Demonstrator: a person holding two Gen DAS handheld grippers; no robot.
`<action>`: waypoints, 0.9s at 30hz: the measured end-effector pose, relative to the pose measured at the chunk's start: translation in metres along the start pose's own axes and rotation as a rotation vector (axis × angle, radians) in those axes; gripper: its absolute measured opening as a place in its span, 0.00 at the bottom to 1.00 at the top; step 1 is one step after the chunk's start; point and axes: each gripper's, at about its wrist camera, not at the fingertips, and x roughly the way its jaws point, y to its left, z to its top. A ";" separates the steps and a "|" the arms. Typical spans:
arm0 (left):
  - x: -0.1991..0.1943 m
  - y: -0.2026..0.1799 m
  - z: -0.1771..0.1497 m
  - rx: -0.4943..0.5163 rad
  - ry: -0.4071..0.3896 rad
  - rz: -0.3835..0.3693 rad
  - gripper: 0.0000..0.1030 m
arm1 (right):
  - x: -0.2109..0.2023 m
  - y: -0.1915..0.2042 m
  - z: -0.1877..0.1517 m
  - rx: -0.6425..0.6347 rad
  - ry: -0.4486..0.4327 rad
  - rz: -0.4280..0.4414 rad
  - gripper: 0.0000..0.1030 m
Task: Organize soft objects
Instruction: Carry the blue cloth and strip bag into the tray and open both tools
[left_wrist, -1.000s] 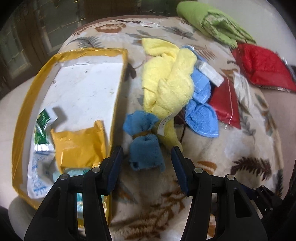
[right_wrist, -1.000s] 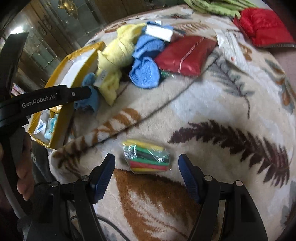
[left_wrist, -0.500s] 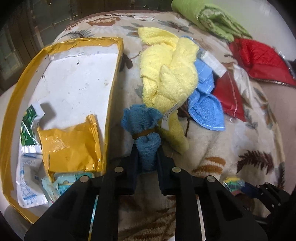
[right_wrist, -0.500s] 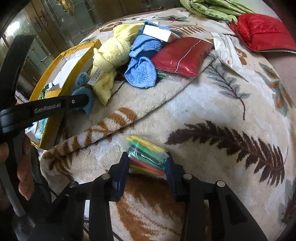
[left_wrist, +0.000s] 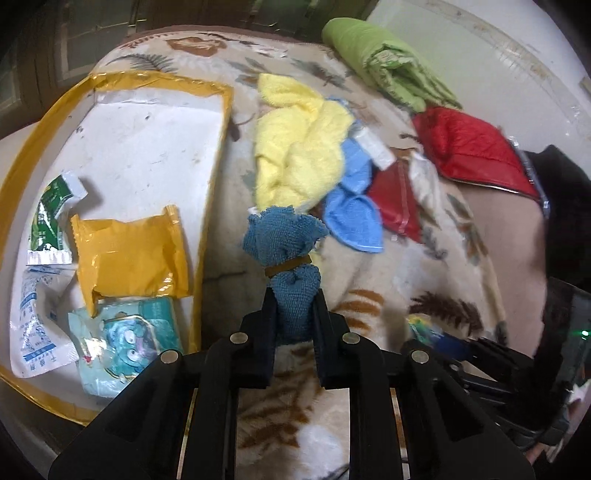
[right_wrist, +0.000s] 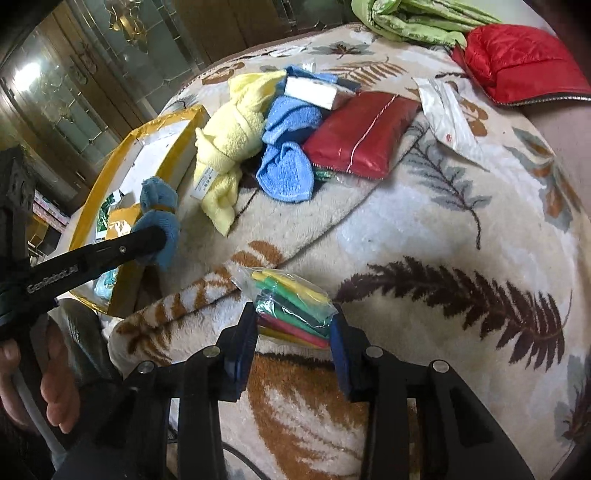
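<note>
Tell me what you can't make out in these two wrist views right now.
- Left view: the lower end of the blue tied cloth is hidden between the left gripper fingers.
- Left view: the bag of coloured strips is mostly hidden behind the other gripper's body and blurred.
- Right view: the yellow-edged tray contents are mostly blocked by its wall and the left gripper's finger.
- Right view: the label print on the yellow towel is too small to read.

1. Open leaf-print blanket (right_wrist: 424, 229) lies right of the striped packet (right_wrist: 291, 306).
2. Far side is crowded: yellow towel (left_wrist: 295, 155), light blue cloth (left_wrist: 354, 218) and red pouch (right_wrist: 358, 133) touch.
3. Left, the yellow-rimmed tray (left_wrist: 207, 206) blocks passage, with packets filling its near end.
</note>
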 end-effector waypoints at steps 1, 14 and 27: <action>-0.003 -0.002 0.000 0.004 0.001 0.002 0.16 | -0.002 -0.001 0.001 0.007 -0.006 0.009 0.36; -0.082 0.048 0.029 -0.059 -0.105 0.044 0.16 | -0.023 0.046 0.027 -0.044 -0.064 0.110 0.36; -0.088 0.140 0.076 -0.135 -0.108 0.113 0.16 | 0.025 0.157 0.087 -0.194 -0.039 0.149 0.36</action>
